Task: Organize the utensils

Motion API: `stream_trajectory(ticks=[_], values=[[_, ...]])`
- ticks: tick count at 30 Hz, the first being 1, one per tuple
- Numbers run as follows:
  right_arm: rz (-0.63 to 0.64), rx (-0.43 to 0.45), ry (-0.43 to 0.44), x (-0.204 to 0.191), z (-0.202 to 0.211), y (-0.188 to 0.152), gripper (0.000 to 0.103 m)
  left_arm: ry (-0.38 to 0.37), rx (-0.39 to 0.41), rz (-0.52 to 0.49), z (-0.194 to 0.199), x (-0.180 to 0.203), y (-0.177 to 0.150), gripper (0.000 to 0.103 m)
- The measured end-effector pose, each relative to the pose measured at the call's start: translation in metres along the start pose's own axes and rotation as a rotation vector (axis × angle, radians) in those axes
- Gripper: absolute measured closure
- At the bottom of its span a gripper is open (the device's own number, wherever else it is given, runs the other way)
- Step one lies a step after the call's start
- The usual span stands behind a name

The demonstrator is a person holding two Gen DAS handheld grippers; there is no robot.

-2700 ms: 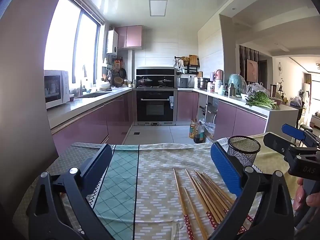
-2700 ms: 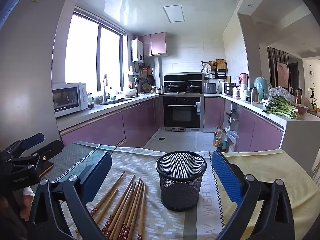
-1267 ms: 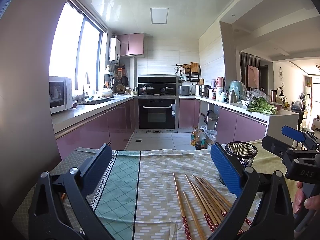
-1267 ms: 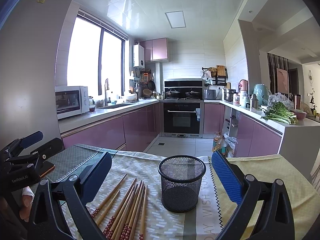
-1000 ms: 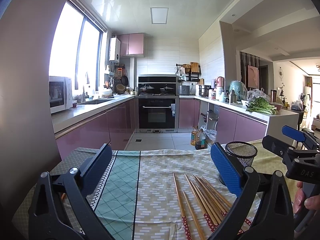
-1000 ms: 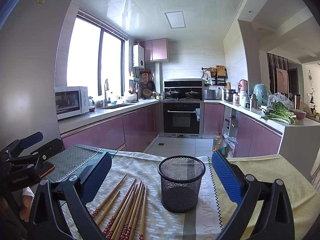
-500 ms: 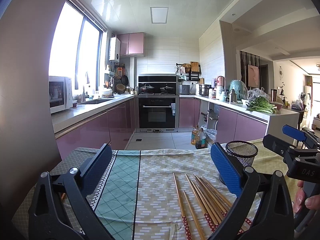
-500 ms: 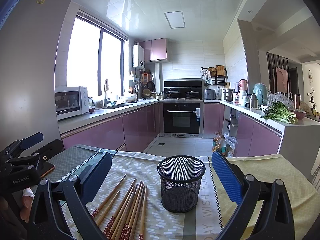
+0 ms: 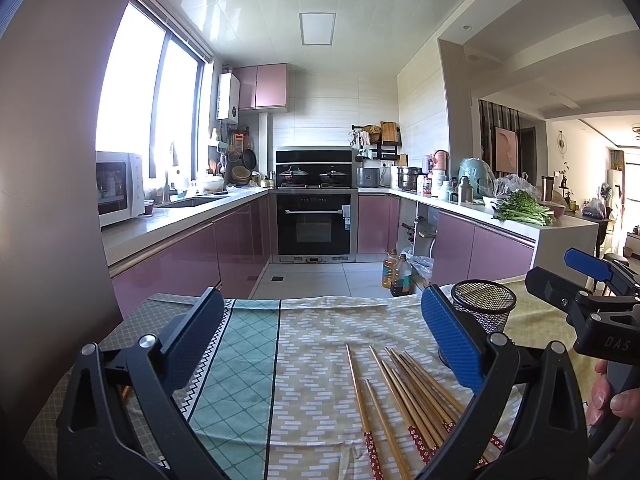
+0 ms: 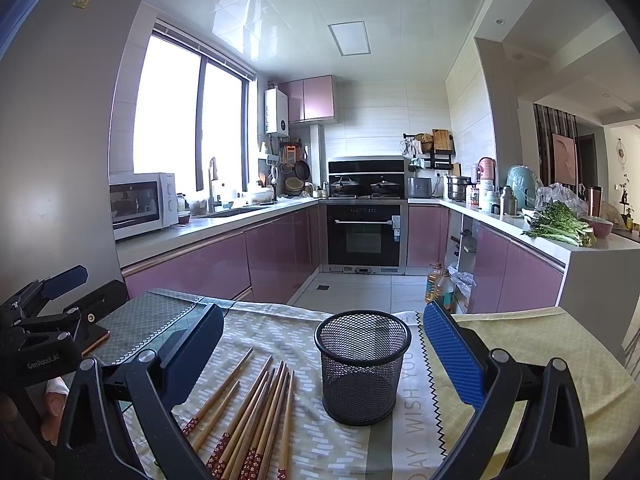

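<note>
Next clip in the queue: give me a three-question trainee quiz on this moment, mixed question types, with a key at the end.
1. True or false: the black mesh cup already holds some of the chopsticks.
2. Multiple choice: in the right wrist view, the chopsticks lie (A) left of the mesh cup, (B) right of it, (C) behind it.
3. Short answer: how do the left gripper and right gripper stand, and does either hold anything?

Key
1. False: the cup looks empty and all the chopsticks lie flat on the tablecloth.
2. A.
3. Both are open, their jaws wide apart, holding nothing.
</note>
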State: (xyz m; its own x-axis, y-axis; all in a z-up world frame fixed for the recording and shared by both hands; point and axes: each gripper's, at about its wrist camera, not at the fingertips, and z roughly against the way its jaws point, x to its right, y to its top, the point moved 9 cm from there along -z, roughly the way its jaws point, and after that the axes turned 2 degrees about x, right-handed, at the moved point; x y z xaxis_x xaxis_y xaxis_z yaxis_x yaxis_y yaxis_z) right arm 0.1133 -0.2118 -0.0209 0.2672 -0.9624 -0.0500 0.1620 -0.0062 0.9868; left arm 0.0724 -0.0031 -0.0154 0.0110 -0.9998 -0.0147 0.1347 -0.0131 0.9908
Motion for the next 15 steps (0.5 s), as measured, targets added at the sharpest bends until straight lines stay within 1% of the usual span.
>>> stream_trajectory(ticks=[15], values=[[-0.002, -0.002, 0.001, 0.0030, 0.0003, -0.0006, 0.006, -0.002, -0.010, -0.002, -0.0036, 0.0011, -0.0034, 0.006]])
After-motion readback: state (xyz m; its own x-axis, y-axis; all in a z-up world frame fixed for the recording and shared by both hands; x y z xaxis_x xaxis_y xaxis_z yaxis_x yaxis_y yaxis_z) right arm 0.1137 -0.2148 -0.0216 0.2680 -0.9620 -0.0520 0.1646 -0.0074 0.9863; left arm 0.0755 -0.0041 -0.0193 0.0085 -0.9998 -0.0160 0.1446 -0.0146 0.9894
